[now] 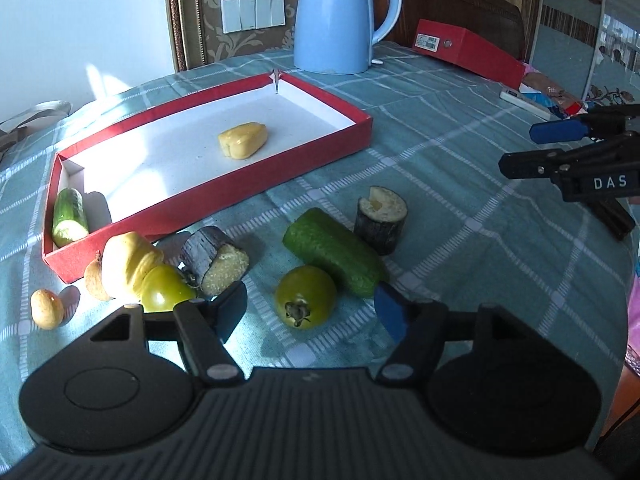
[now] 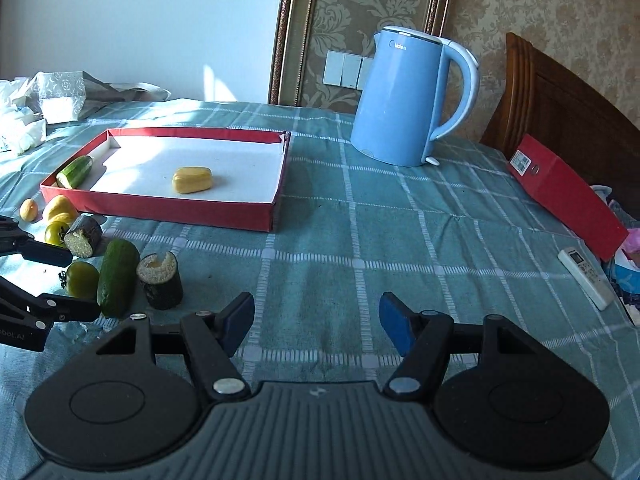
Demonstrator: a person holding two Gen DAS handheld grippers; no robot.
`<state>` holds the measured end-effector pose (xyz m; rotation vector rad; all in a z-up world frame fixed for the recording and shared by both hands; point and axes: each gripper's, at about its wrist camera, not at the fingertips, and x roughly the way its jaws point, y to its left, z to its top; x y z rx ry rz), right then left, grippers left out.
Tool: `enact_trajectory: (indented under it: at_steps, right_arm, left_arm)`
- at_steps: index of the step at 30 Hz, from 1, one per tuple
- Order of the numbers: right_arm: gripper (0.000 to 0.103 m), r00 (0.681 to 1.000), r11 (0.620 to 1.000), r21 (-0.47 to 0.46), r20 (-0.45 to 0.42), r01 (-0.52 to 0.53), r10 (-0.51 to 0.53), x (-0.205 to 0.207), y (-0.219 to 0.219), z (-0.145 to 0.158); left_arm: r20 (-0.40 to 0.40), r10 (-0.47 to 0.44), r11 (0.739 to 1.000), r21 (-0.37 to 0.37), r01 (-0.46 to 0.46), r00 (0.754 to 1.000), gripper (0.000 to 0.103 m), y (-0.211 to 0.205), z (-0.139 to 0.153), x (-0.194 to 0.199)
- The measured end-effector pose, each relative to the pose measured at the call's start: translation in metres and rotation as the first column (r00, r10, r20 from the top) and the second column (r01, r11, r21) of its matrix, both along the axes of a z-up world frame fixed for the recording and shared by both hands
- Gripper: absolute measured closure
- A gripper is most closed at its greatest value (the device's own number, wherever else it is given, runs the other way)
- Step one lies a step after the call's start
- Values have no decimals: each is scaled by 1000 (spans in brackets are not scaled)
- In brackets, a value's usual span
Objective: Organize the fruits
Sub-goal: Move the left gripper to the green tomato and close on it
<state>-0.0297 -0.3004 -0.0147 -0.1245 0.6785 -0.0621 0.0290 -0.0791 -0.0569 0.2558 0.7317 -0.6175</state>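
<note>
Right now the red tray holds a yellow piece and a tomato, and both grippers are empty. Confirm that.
Wrong on the tomato. Beside the yellow piece, the red tray holds a cucumber piece, as the right wrist view shows. Both tomatoes lie on the cloth. The left gripper and right gripper are indeed empty.

The table [image 2: 400, 240], under a checked teal cloth, bears a red tray [image 2: 160, 204] at ten o'clock, kettle [image 2: 400, 100] at one, remote [image 2: 586, 276] at three, loose produce [image 2: 118, 276] at nine.
</note>
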Motion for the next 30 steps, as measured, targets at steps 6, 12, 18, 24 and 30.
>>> enact_trajectory:
  at_steps: [6, 12, 18, 24, 30]
  right_arm:
    - [34, 1000, 1000, 3, 0, 13, -13, 0, -1, 0]
    - [34, 1000, 1000, 1, -3, 23, -23, 0, -1, -1]
    - [34, 1000, 1000, 4, -4, 25, -25, 0, -1, -2]
    - [34, 1000, 1000, 6, -5, 25, -25, -1, 0, -2]
    - [34, 1000, 1000, 9, -8, 28, -28, 0, -1, -4]
  left_arm:
    - [-23, -66, 998, 2, 66, 998, 39, 5, 0, 7]
    - [-24, -109, 994, 23, 110, 994, 46, 6, -1, 10]
    - [-35, -154, 987, 32, 155, 988, 56, 3, -2, 11]
    - [-64, -129, 992, -3, 129, 990, 69, 12, -3, 20]
    - [-31, -137, 990, 19, 137, 990, 71, 4, -2, 17]
